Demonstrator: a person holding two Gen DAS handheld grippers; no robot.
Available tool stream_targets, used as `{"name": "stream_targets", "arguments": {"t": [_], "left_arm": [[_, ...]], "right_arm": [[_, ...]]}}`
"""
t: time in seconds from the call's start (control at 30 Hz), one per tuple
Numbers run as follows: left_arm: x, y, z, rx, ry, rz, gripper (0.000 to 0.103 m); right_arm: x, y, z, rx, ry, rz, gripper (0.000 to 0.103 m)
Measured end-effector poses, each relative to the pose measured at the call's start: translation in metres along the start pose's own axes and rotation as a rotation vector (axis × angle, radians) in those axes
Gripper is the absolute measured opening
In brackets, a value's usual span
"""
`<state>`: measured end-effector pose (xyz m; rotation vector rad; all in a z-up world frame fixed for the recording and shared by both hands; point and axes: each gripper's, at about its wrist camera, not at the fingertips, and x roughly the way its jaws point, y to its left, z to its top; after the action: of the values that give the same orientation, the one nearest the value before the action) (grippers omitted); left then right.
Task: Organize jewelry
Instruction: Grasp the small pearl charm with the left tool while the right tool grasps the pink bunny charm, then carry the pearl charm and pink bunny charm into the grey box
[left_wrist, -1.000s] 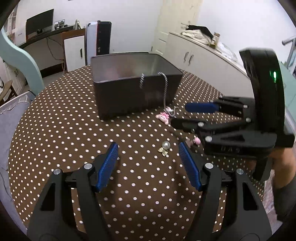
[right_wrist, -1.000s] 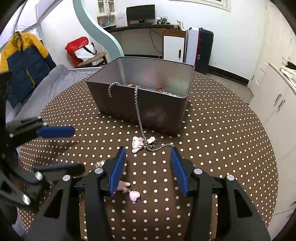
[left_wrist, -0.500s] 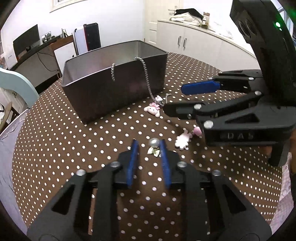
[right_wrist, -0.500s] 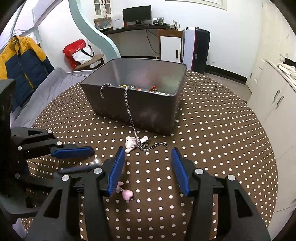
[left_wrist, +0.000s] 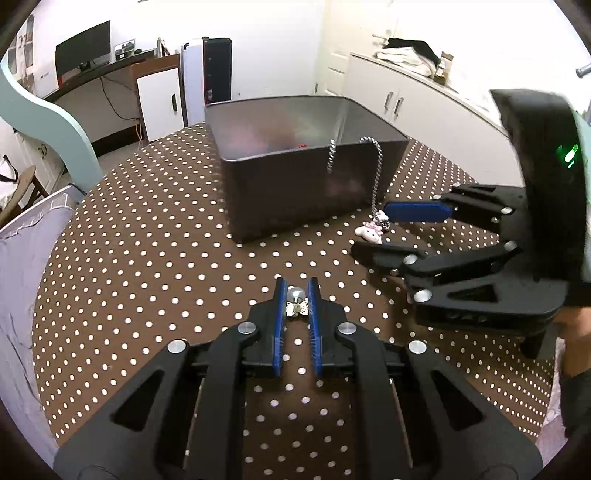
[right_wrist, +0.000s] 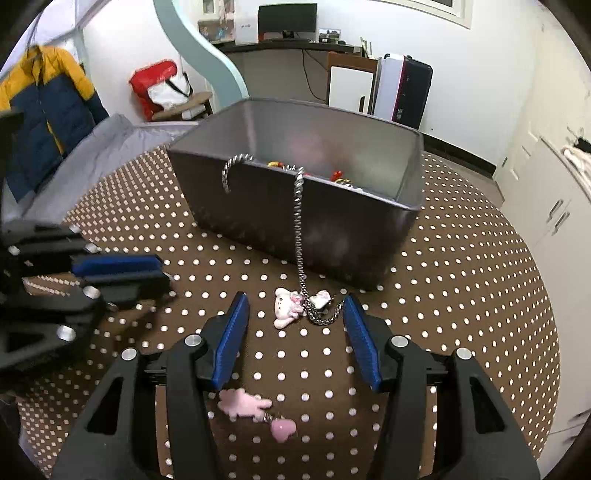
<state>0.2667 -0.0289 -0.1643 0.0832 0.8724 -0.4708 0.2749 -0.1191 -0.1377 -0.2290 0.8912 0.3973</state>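
My left gripper (left_wrist: 295, 290) is shut on a small pearl earring (left_wrist: 296, 300) with a bow-shaped clasp, just above the dotted tablecloth. A dark metal box (left_wrist: 295, 173) stands beyond it, also in the right wrist view (right_wrist: 314, 206), with jewelry inside. A silver chain (right_wrist: 300, 236) hangs over the box's front wall down to a white bunny charm (right_wrist: 286, 306) on the cloth. My right gripper (right_wrist: 295, 314) is open, its fingers either side of the charm and chain end. A pink charm (right_wrist: 255, 406) lies under the right gripper.
The round table with its brown white-dotted cloth (left_wrist: 147, 258) drops off at the left towards a grey cushion (left_wrist: 22, 266). White cabinets (left_wrist: 406, 99) stand to the right. The right gripper's body (left_wrist: 498, 266) is close to the right of my left gripper.
My left gripper closed from wide open onto the pearl earring. My right gripper moved forward to straddle the bunny charm, leaving the pink charm underneath it.
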Motion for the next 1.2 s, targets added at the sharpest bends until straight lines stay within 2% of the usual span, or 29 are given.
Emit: {"name": "stream_targets", "arguments": {"t": [0.1, 0.17, 0.33, 0.5, 0.7, 0.87, 1.03, 1.2], "left_arm": [[-0.002, 0.002, 0.000, -0.005, -0.004, -0.017, 0.012], [-0.003, 0.003, -0.001, -0.008, -0.008, -0.026, 0.012], [-0.008, 0.007, -0.001, -0.011, -0.017, -0.058, 0.012], [-0.023, 0.010, 0.010, -0.017, -0.050, -0.106, 0.012], [-0.045, 0.010, 0.039, -0.018, -0.111, -0.160, 0.012], [-0.049, 0.010, 0.071, -0.012, -0.141, -0.157, 0.012], [-0.035, 0.013, 0.098, -0.038, -0.117, -0.201, 0.012], [-0.011, 0.015, 0.107, -0.067, -0.063, -0.211, 0.012]], "right_arm": [[0.000, -0.001, 0.001, -0.005, 0.000, 0.005, 0.030], [0.001, 0.000, 0.003, -0.007, 0.003, 0.007, 0.025], [-0.002, -0.002, 0.001, -0.008, 0.004, 0.005, 0.024], [-0.021, -0.005, 0.003, 0.008, -0.016, 0.055, 0.024], [-0.064, -0.011, 0.025, 0.007, -0.106, 0.088, 0.024], [-0.082, -0.017, 0.049, 0.004, -0.162, 0.077, 0.024], [-0.084, -0.023, 0.074, 0.013, -0.188, 0.077, 0.024], [-0.065, -0.027, 0.083, 0.027, -0.154, 0.076, 0.024]]}}
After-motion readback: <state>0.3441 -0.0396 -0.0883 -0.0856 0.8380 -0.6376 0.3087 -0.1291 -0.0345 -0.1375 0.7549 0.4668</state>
